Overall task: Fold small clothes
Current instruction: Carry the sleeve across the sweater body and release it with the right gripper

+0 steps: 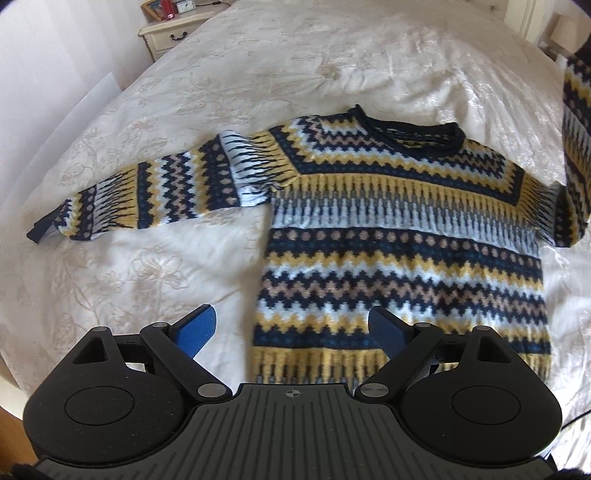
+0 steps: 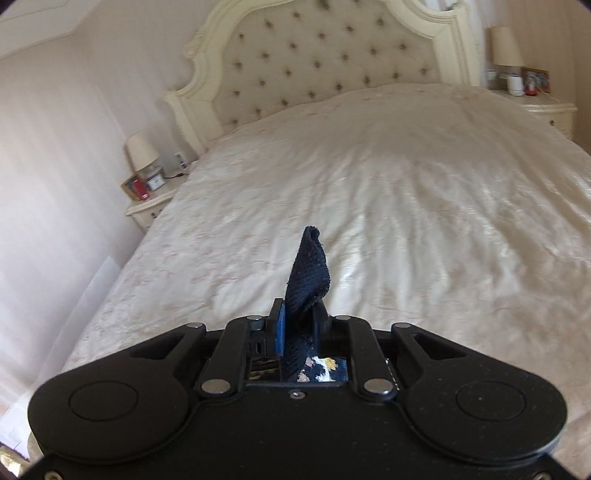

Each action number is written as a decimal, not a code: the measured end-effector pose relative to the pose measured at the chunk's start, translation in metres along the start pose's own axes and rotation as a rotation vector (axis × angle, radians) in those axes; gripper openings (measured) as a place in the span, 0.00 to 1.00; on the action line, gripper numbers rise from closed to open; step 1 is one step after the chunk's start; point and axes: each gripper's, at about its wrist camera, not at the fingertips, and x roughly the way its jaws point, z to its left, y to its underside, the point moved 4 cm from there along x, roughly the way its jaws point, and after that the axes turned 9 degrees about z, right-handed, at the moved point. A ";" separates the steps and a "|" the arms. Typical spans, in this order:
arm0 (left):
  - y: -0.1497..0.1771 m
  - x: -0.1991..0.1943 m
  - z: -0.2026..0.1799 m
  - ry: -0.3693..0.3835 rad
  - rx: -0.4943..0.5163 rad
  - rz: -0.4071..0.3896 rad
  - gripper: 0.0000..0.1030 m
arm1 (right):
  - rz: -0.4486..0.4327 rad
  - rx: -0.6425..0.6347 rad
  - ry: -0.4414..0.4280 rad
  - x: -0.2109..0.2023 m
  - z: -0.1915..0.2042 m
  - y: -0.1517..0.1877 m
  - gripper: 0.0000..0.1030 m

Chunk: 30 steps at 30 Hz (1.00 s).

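A patterned knit sweater (image 1: 399, 236) in navy, yellow and white lies flat on the cream bedspread (image 1: 147, 277), neck away from me. Its left sleeve (image 1: 155, 195) stretches out flat to the left. Its right sleeve (image 1: 576, 155) is lifted up at the right edge of the left wrist view. My left gripper (image 1: 291, 328) is open and empty above the sweater's hem. My right gripper (image 2: 299, 321) is shut on the navy cuff (image 2: 306, 273) of the right sleeve, held above the bed.
A tufted cream headboard (image 2: 314, 62) stands at the far end. A nightstand (image 1: 173, 33) with a clock and frame is at the far left; another nightstand with a lamp (image 2: 506, 48) is at the far right. A wall runs along the left.
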 end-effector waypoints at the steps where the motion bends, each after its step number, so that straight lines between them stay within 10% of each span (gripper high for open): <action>1: -0.001 0.002 0.012 -0.002 -0.011 0.001 0.87 | 0.010 -0.022 -0.021 0.011 0.017 0.003 0.21; 16: -0.011 0.032 0.119 -0.066 -0.090 0.014 0.87 | 0.264 -0.215 -0.097 0.161 0.199 0.118 0.29; 21: -0.013 0.040 0.126 -0.057 -0.100 0.025 0.87 | 0.290 -0.241 -0.087 0.169 0.205 0.143 0.57; 30: -0.027 0.052 0.100 -0.043 -0.076 0.035 0.87 | 0.319 -0.173 0.110 0.170 0.117 0.161 0.56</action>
